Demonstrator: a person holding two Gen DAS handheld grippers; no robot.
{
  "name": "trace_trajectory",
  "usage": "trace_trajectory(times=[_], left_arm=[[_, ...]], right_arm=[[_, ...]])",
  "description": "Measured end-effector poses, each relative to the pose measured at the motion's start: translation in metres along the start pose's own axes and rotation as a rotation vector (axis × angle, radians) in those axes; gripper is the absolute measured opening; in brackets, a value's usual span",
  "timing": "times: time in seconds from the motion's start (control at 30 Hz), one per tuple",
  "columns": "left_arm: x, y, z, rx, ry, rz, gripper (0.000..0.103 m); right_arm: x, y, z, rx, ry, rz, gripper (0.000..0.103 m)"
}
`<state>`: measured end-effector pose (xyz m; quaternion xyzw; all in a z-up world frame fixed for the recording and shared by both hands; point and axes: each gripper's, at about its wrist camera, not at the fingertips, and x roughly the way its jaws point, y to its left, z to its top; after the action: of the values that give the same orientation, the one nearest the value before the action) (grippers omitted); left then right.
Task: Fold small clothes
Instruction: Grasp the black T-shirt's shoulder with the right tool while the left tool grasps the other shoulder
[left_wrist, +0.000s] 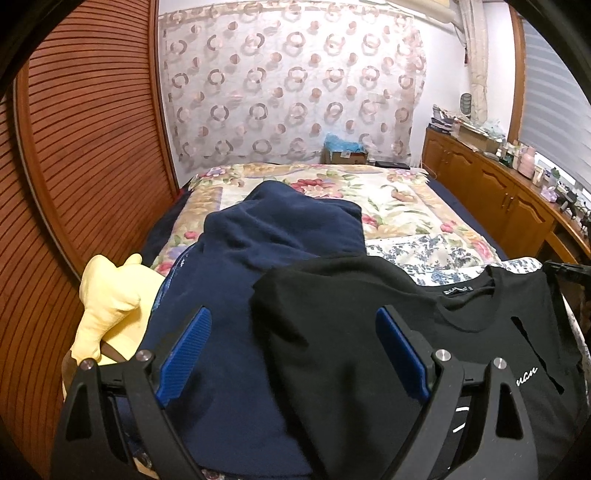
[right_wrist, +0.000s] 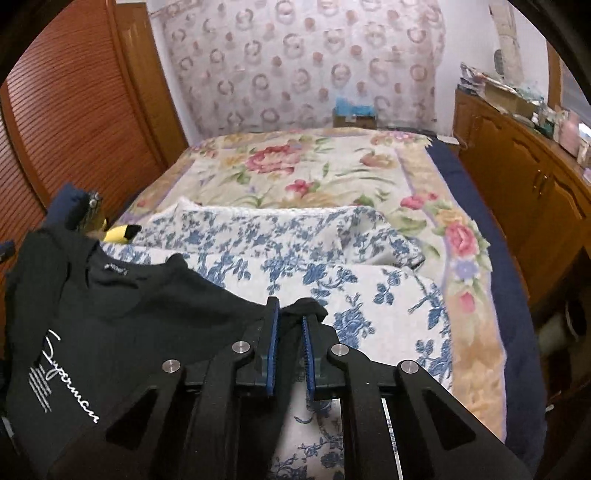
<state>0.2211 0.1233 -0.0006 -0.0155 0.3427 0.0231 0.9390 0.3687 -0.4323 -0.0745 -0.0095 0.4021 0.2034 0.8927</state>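
The black T-shirt (right_wrist: 122, 317) lies spread on the bed, chest side up with white script lettering on it, its neckline and label towards the far side. A bunched fold of its edge, seemingly the sleeve or shoulder, sits between the blue pads of the right gripper (right_wrist: 290, 317), which is clenched on that fabric, the pads close together with cloth pinched between them. Beyond and to the right of those fingers spreads a blue-and-white floral cloth (right_wrist: 332, 266), and past it the floral bedspread (right_wrist: 314, 166). The left gripper (left_wrist: 293, 325) hangs released over the shirt's other side, its pads spread wide and pressing on nothing; the right pad stands above black fabric, the left above a navy garment (left_wrist: 280, 229) that lies heaped just ahead of the fingers. Left of the left finger rests a yellow plush toy (left_wrist: 110, 295), beside the slatted wooden door (left_wrist: 92, 147).
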Motion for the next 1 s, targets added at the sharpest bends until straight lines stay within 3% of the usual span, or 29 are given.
trace_trajectory(times=[0.13,0.4,0.57,0.73,1.0], left_arm=[[0.005,0.006,0.002,0.001,0.006,0.007,0.091],[0.006,0.011,0.000,0.017,0.007,-0.006,0.091],[0.005,0.012,0.000,0.016,0.008,-0.035,0.079],[0.009,0.014,0.002,0.007,0.035,-0.059,0.058],[0.021,0.015,0.003,0.004,0.085,-0.078,0.056]], right_arm=[[-0.002,0.003,0.004,-0.033,0.034,-0.005,0.022],[0.002,0.004,-0.012,-0.049,0.128,-0.049,0.029],[0.002,-0.004,-0.026,-0.031,0.162,-0.055,0.042],[0.004,-0.006,-0.033,-0.012,0.167,-0.051,0.043],[0.015,0.003,-0.029,-0.030,0.140,-0.056,0.044]])
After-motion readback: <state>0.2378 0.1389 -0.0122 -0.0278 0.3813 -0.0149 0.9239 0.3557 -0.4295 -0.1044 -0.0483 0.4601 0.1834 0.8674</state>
